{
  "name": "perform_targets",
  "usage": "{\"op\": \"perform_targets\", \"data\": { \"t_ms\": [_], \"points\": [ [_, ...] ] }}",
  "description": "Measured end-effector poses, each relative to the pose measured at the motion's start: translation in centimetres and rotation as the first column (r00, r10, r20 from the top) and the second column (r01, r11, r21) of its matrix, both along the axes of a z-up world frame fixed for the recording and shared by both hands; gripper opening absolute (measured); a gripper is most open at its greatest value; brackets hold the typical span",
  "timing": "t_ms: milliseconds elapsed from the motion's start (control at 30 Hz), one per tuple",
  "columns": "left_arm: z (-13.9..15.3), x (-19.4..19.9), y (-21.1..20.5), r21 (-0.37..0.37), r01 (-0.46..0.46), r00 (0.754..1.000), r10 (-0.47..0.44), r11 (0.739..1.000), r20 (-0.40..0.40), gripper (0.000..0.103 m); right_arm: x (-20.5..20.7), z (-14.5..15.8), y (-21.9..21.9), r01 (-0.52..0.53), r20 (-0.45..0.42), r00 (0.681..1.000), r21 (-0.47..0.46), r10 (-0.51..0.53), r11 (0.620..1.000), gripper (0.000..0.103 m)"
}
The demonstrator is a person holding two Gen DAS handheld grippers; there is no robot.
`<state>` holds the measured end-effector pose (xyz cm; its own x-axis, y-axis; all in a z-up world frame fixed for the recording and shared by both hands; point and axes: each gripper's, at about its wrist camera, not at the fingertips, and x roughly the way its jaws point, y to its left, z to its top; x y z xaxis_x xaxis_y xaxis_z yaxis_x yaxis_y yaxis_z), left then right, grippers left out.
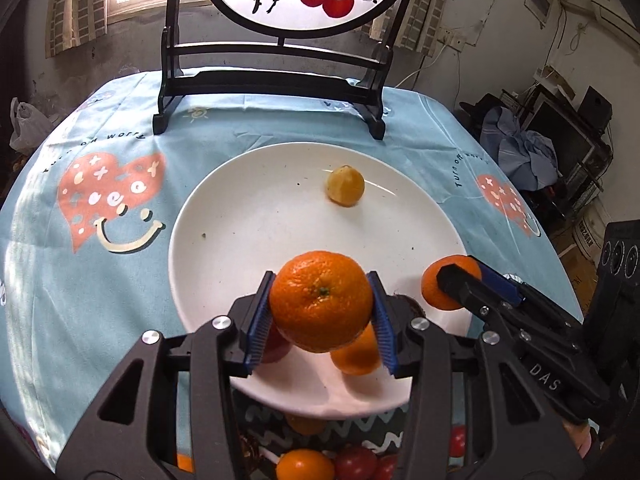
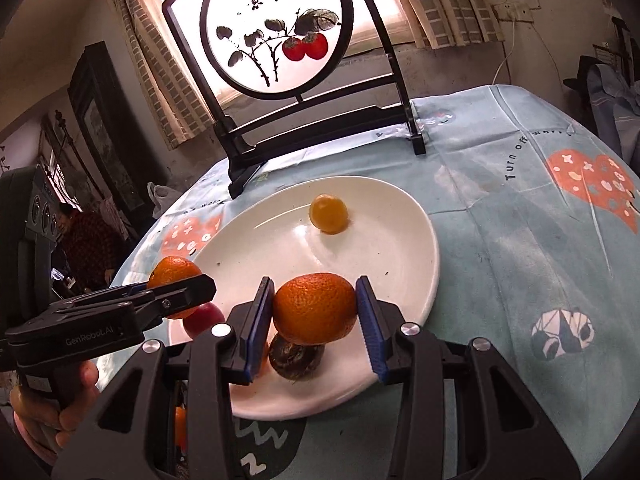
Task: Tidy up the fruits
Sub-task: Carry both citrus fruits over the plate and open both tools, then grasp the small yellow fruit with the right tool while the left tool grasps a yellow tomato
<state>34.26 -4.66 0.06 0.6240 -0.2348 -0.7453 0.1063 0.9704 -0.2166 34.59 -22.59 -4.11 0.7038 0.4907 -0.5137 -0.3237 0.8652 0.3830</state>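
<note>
Left gripper clamped on a tangerine, bright orange, pebbled skin, green stem scar facing camera, held over near edge of white plate. Right gripper clamped on second tangerine, also above plate. On plate: small yellow fruit at far side, red fruit and dark brown fruit under the grippers. Black-framed persimmon screen stands behind plate on blue printed tablecloth
</note>
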Motion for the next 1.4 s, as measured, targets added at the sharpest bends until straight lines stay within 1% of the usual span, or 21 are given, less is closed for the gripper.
{"op": "perform_targets", "data": {
  "t_ms": [33, 67, 100, 133, 167, 200, 233, 267, 367, 433, 533, 667, 700, 767, 833, 900, 967, 1100, 1200, 1267, 1400],
  "points": [
    [-0.2, 0.3, -0.1, 0.003, -0.003, 1.0, 0.003, 1.0, -0.012, 0.047, 0.3, -0.1, 0.2, -0.002, -0.001, 1.0, -0.013, 0.002, 1.0, 0.044],
    [-0.4, 0.4, -0.1, 0.004, -0.002, 1.0, 0.002, 1.0, -0.022, 0.054, 0.5, -0.2, 0.3, 0.001, -0.006, 1.0, -0.029, -0.001, 1.0, 0.044],
    [-0.3, 0.4, -0.2, 0.005, -0.001, 1.0, 0.001, 1.0, -0.02, 0.071, 0.7, -0.3, 0.4, 0.005, -0.014, 1.0, -0.041, -0.005, 0.999, 0.045],
    [0.0, 0.0, -0.1, 0.013, -0.008, 1.0, 0.008, 1.0, -0.005, 0.078, 0.7, -0.4, 0.4, 0.005, -0.021, 1.0, -0.043, -0.006, 0.999, 0.052],
    [0.4, -0.5, 0.0, 0.023, -0.015, 1.0, 0.014, 1.0, 0.012, 0.082, 0.5, -0.3, 0.3, 0.009, -0.019, 1.0, -0.039, -0.009, 0.999, 0.056],
    [1.1, -1.1, 0.1, 0.029, -0.014, 0.999, 0.013, 0.999, 0.03, 0.084, 0.0, 0.0, 0.1, 0.01, -0.002, 1.0, -0.028, -0.01, 1.0, 0.058],
    [1.7, -1.7, 0.3, 0.03, -0.01, 0.999, 0.009, 0.999, 0.045, 0.087, -0.6, 0.5, 0.0, 0.009, 0.018, 1.0, -0.019, -0.009, 1.0, 0.059],
    [2.3, -2.4, 0.6, 0.027, -0.011, 0.998, 0.009, 1.0, 0.06, 0.091, -1.2, 1.0, -0.1, 0.005, 0.035, 0.999, -0.014, -0.005, 1.0, 0.06],
    [3.3, -5.2, 2.0, 0.016, -0.029, 0.994, 0.027, 0.999, 0.11, 0.096, -3.2, 2.2, -0.8, 0.002, 0.072, 0.997, 0.011, -0.002, 1.0, 0.062],
    [2.9, -7.2, 3.3, 0.018, -0.045, 0.991, 0.043, 0.999, 0.124, 0.097, -4.6, 2.5, -1.1, -0.01, 0.074, 0.997, 0.033, 0.007, 0.999, 0.062],
    [1.5, -9.9, 5.2, 0.015, -0.066, 0.992, 0.064, 0.998, 0.113, 0.097, -7.1, 2.1, -1.4, -0.009, 0.063, 0.998, 0.05, 0.006, 0.999, 0.063],
    [-0.7, -13.3, 7.9, 0.009, -0.11, 0.989, 0.108, 0.994, 0.101, 0.097, -9.9, 1.2, -1.1, -0.013, 0.02, 1.0, 0.026, 0.013, 1.0, 0.063],
    [-1.2, -14.1, 8.5, 0.0, -0.111, 0.989, 0.11, 0.994, 0.103, 0.097, -10.5, 0.9, -1.0, -0.027, 0.008, 1.0, 0.029, 0.027, 0.999, 0.063],
    [-2.2, -15.2, 9.3, -0.017, -0.116, 0.99, 0.117, 0.993, 0.081, 0.097, -11.8, 0.4, -0.9, -0.041, -0.013, 0.999, 0.021, 0.041, 0.999, 0.063],
    [-2.7, -16.1, 9.6, -0.034, -0.1, 0.992, 0.102, 0.994, 0.073, 0.097, -13.1, -0.3, -0.8, -0.039, -0.026, 0.999, -0.005, 0.039, 0.999, 0.063],
    [-2.6, -16.8, 9.4, -0.017, -0.108, 0.99, 0.109, 0.994, 0.092, 0.097, -14.3, -0.8, -0.7, -0.028, -0.028, 0.999, -0.045, 0.027, 0.999, 0.063],
    [-2.4, -17.3, 8.8, 0.021, -0.109, 0.987, 0.106, 0.994, 0.123, 0.097, -15.1, -1.3, -0.6, -0.036, -0.045, 0.998, -0.058, 0.034, 0.998, 0.063],
    [-2.1, -17.6, 7.6, 0.081, -0.08, 0.986, 0.067, 0.993, 0.154, 0.098, -15.5, -2.2, -0.5, -0.061, -0.105, 0.993, -0.055, 0.055, 0.997, 0.063],
    [-2.2, -17.6, 7.2, 0.122, -0.08, 0.986, 0.061, 0.989, 0.157, 0.098, -15.4, -3.1, 0.0, -0.055, -0.165, 0.986, -0.116, 0.036, 0.992, 0.063],
    [-2.2, -17.6, 7.2, 0.118, -0.077, 0.986, 0.059, 0.99, 0.155, 0.098, -15.6, -3.3, 0.4, -0.058, -0.179, 0.983, -0.146, 0.031, 0.988, 0.063],
    [-2.1, -17.6, 7.4, 0.104, -0.077, 0.986, 0.06, 0.992, 0.153, 0.098, -16.3, -3.2, 1.5, -0.067, -0.155, 0.987, -0.212, 0.034, 0.975, 0.063]
  ]
}}
